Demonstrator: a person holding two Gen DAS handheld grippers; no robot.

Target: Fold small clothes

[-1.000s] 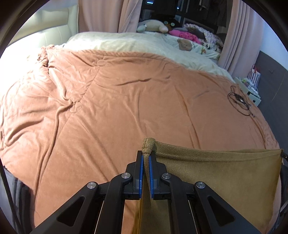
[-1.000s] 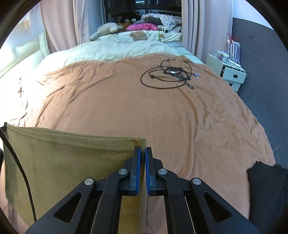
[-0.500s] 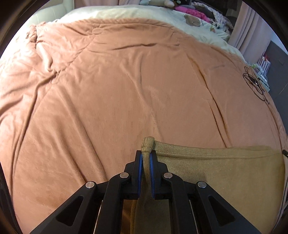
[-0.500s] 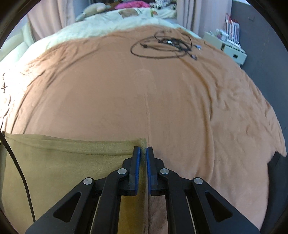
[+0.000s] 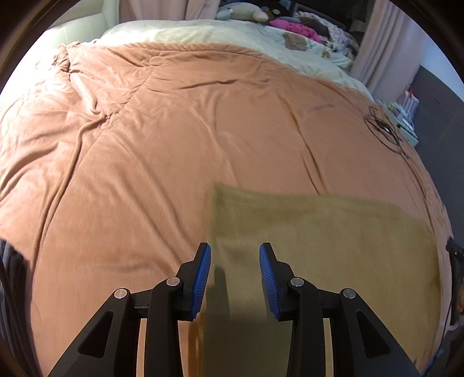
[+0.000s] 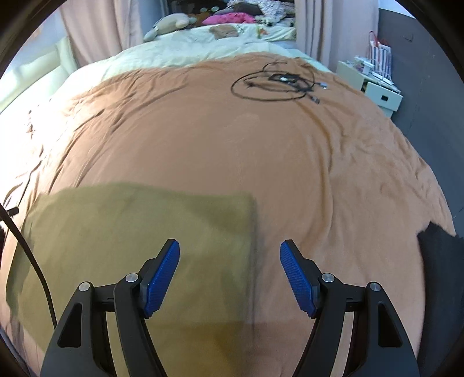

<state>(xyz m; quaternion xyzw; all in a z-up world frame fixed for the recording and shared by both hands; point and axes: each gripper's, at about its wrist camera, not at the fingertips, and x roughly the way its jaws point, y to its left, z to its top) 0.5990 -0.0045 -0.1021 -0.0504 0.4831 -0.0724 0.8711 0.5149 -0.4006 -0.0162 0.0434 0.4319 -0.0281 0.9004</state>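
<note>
An olive-brown cloth [image 5: 319, 246] lies flat on the orange-brown bed cover [image 5: 174, 130]; it also shows in the right wrist view [image 6: 139, 240]. My left gripper [image 5: 235, 261] is open and empty above the cloth's left edge. My right gripper [image 6: 229, 261] is open and empty above the cloth's right edge. Both sets of blue pads are free of the fabric.
A tangle of black cable [image 6: 278, 84] lies on the far right of the cover. A dark garment [image 6: 438, 261] sits at the bed's right edge. Pillows and soft toys [image 6: 171, 23] lie at the far end. A white bedside cabinet [image 6: 374, 87] stands to the right.
Both grippers were shut on the cloth's top corners and have opened. The cloth has dropped flat onto the cover, and both grippers have pulled back from its far edge.
</note>
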